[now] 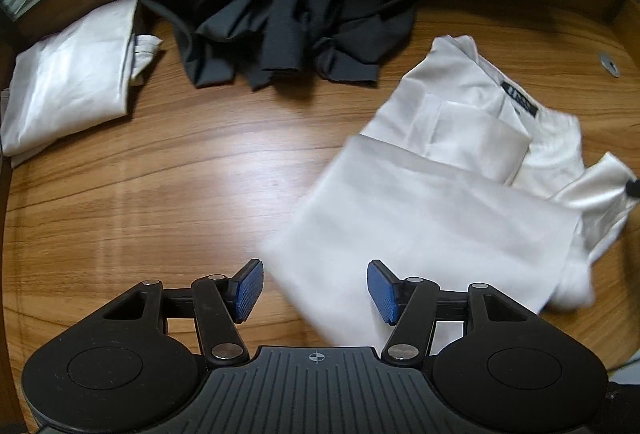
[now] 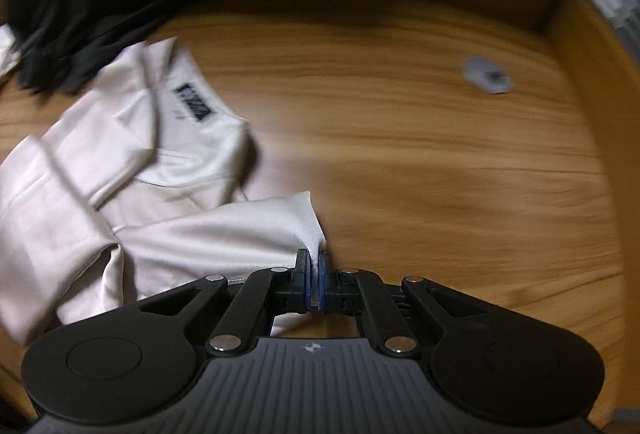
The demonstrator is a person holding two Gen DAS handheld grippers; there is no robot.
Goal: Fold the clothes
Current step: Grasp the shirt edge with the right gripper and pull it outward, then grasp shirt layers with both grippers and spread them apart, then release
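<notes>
Blue-padded jaws of the left gripper [image 1: 315, 292] are seen parted over the near edge of a white shirt [image 1: 440, 202], with nothing pinched between them; the blurred hem lies just below and between the pads [image 1: 250, 290], and no contact can be made out. On the other side, the right gripper [image 2: 314, 284] is shown clenched tight on a corner of the same shirt [image 2: 132, 170], a peak of cloth being drawn up to the closed pads [image 2: 305, 282].

A fold of the shirt is judged to be the step in hand: the body is already doubled over itself, the collar and its dark label [image 1: 520, 100] are turned up at the far end, and one side is gathered by the right hand. What is called for next, by this reading, is that the pinched corner be carried across the shirt and laid flat, while the freed left jaws are brought to a fresh edge or used to steady the cloth. Thin, slippery fabric is suggested by the sheen, so a shallow pinch could be lost.

The shirt is spread on a wooden table [image 1: 180, 174], toward its right side in the left wrist view. Beyond it a heap of dark clothes [image 1: 296, 18] is left unfolded, and a second white garment [image 1: 68, 86] is set apart at the far left. A small grey object [image 2: 486, 74], too blurred to be named, lies well apart on the bare wood.
</notes>
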